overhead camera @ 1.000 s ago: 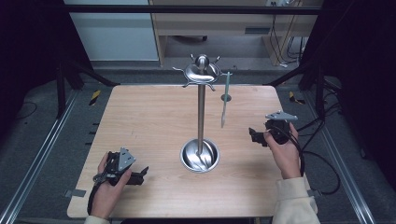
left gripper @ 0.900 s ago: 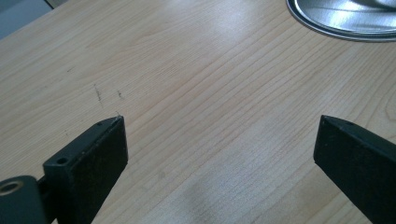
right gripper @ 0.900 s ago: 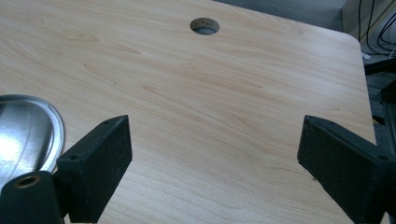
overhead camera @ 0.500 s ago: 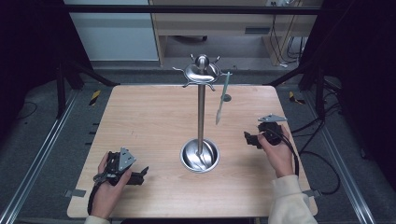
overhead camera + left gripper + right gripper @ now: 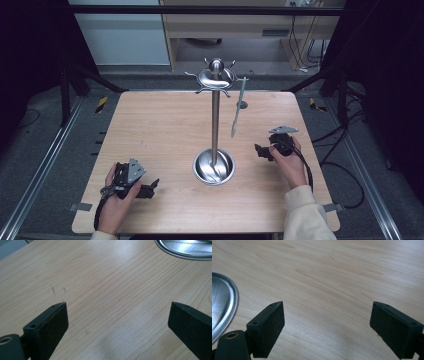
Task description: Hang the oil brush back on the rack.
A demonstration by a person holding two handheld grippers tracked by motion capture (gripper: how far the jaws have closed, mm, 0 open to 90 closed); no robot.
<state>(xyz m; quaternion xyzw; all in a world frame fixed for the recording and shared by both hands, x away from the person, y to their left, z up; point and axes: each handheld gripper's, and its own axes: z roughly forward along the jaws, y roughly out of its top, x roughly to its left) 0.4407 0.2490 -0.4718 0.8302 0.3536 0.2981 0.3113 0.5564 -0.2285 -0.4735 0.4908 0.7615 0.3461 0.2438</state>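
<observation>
A steel utensil stand (image 5: 215,100) rises from a round dished base (image 5: 214,165) at the table's middle, with hooks around its domed top. A slim metal utensil (image 5: 237,107) hangs from a hook on the right side. My left gripper (image 5: 151,187) rests low on the table at the front left, open, with bare wood between its jaws (image 5: 117,315); the base rim (image 5: 185,250) shows far ahead. My right gripper (image 5: 260,150) sits right of the base, open over bare wood (image 5: 327,317), pointing toward the base rim (image 5: 227,305).
The wooden table (image 5: 150,130) stands on a dark floor with metal rails along both sides. A small round hole (image 5: 242,104) marks the tabletop at the back right. Cables (image 5: 320,170) trail from the right gripper off the table's right edge.
The right hand has come down and toward the front with its gripper, now resting near the table. The hanging utensil has swung slightly. The left gripper has stayed put.
</observation>
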